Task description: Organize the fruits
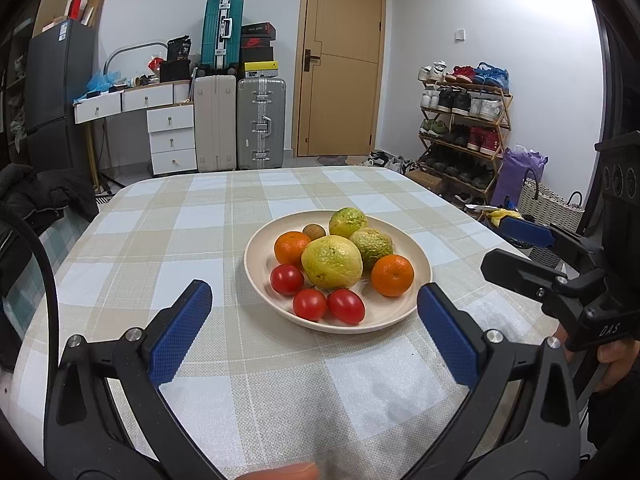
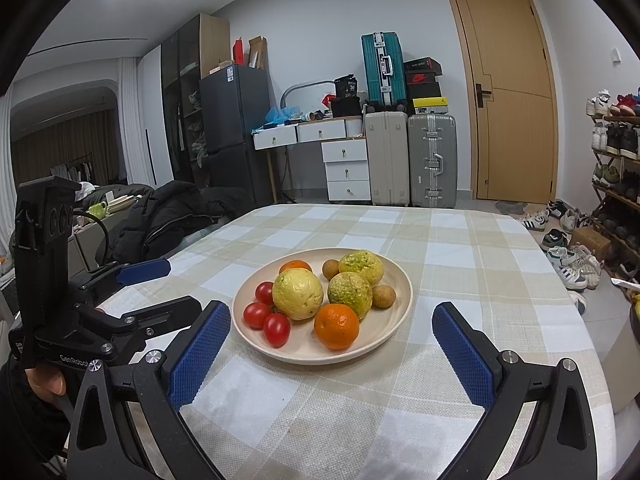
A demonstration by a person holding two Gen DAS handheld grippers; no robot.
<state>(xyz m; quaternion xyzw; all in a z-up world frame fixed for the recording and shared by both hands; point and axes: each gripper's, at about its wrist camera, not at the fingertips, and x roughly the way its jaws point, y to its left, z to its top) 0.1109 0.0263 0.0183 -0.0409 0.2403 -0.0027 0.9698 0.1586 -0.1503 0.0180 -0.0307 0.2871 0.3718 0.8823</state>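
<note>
Checked beige-and-white cloth covers the worktop (image 1: 168,216), with a cream round plate (image 1: 416,304) near its middle. On the plate, going left to right in the left wrist view: a red tomato (image 1: 287,279) at 8 o'clock, an orange mandarin (image 1: 291,247) at 10, two more red tomatoes (image 1: 309,304) at 6, a big yellow-green citrus (image 1: 332,262) in the centre, a second orange mandarin (image 1: 392,275) at 3 — and two smaller green citrus plus a small brown round fruit toward 12. The left claw (image 1: 316,332) hangs near the plate's 6 o'clock rim, blue pads spread wide, holding nothing. The right claw (image 2: 332,356) hangs likewise — wide, empty.
</note>
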